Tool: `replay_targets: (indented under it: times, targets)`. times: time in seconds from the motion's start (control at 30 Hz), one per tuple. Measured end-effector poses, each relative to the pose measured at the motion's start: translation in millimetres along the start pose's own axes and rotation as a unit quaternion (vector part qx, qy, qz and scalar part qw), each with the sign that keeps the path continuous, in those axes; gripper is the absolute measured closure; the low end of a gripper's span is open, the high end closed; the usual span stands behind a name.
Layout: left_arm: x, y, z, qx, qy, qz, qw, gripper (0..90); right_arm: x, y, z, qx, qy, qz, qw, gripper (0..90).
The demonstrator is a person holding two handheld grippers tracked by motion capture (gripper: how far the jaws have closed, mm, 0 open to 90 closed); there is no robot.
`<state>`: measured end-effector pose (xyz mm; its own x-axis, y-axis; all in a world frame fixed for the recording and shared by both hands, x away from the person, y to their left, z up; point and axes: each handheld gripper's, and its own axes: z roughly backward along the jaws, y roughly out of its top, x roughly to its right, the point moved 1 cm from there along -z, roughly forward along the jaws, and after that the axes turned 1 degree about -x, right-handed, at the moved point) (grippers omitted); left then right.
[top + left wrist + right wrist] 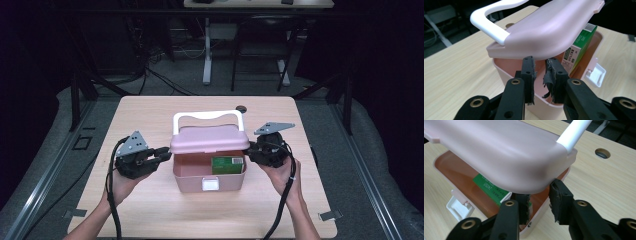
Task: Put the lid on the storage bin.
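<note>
A pink box [190, 181] stands mid-table with its pink lid [210, 139] tilted partly up and a white handle [207, 116] raised behind. A green carton [227, 164] stands inside at the right. My left gripper [167, 152] is at the lid's left edge. In the left gripper view its tips [540, 61] sit just under the lid rim [524, 53], drawn close, nothing pinched. My right gripper [251, 148] meets the lid's right edge. In the right gripper view [539, 188] one jaw is inside the box and one outside its wall [541, 207]; whether the pads press it is unclear.
A white latch [210, 184] hangs open on the box front. A round cable hole [241, 108] lies in the tabletop [150, 115] behind the handle. Bare wood surrounds the box. Beyond the far edge stand desk legs and cables on a dark floor.
</note>
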<state>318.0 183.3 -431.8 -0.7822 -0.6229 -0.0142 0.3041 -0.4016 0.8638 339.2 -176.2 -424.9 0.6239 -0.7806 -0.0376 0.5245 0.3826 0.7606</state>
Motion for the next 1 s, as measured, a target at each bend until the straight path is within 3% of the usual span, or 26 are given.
replay_targets:
  times: [0.2,0.33,0.53,0.67,1.0]
  targets:
    - [0.4,-9.9,-4.5,-0.009,-0.021,0.021,0.9995,68.6,1.9,-8.2,3.3,-0.009,0.009,-0.010,0.9999,60.4]
    - [0.7,-14.3,-7.8,-0.017,-0.046,0.038,0.9981,62.9,3.3,-12.2,4.9,-0.016,0.022,-0.018,0.9995,57.1]
    - [5.0,-18.4,-7.3,-0.040,-0.065,0.039,0.9963,54.9,-1.3,-20.2,5.4,-0.032,0.032,-0.021,0.9988,47.2]
    - [8.7,-22.3,-11.2,-0.065,-0.071,0.036,0.9947,52.1,-4.4,-25.6,3.4,-0.039,0.032,-0.020,0.9985,44.7]
    - [11.5,-42.6,-19.6,-0.080,-0.060,0.044,0.9940,46.1,-5.4,-51.5,-4.9,-0.066,0.039,-0.045,0.9960,38.2]
